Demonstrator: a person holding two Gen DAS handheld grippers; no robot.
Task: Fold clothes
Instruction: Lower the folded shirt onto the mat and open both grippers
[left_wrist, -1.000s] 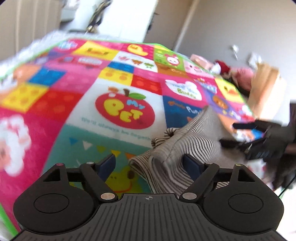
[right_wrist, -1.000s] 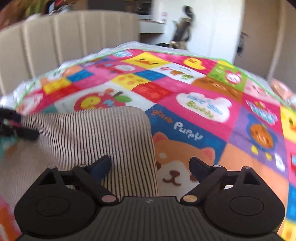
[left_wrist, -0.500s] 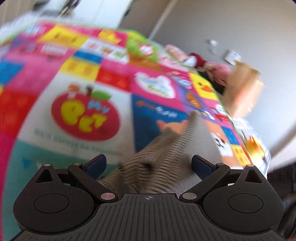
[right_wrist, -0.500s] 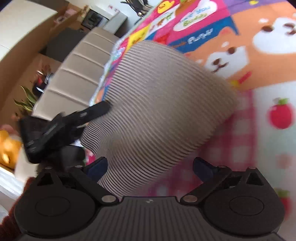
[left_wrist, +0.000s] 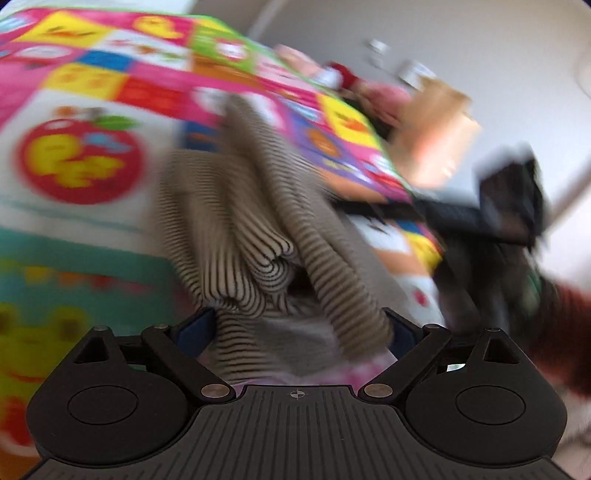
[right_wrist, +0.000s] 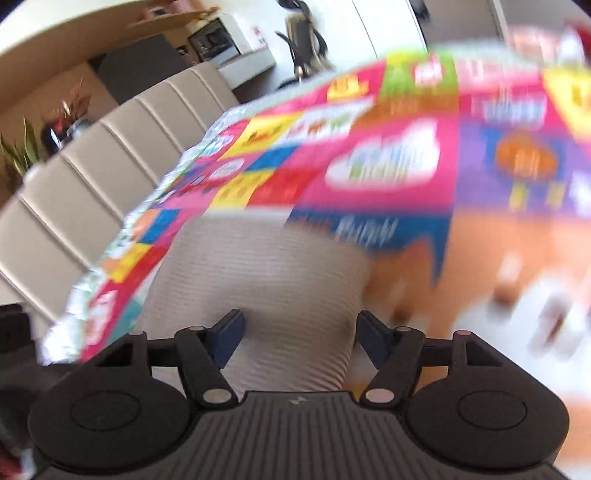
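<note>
I have both claws over the striped garment (left_wrist: 258, 221), which lies bunched and ridged on the colourful play mat (left_wrist: 74, 92), near its front edge. My left gripper (left_wrist: 301, 334) has its jaws spread wide with rumpled cloth between them, though I cannot say they are biting anything; the fabric simply sits in the gap. My right gripper (right_wrist: 299, 332) is likewise wide open, straddling a smoother stretch of the same garment (right_wrist: 258, 273) without closing on it. Both views are smeared with motion (so fine edges are hard to read). As I judge it, the step in hand is taking hold of an edge for a fold, and to do it well I should steady each claw first, find a real hem rather than a loose ridge, close on a single layer, and keep the two grips level so the cloth lifts flat instead of twisting.
</note>
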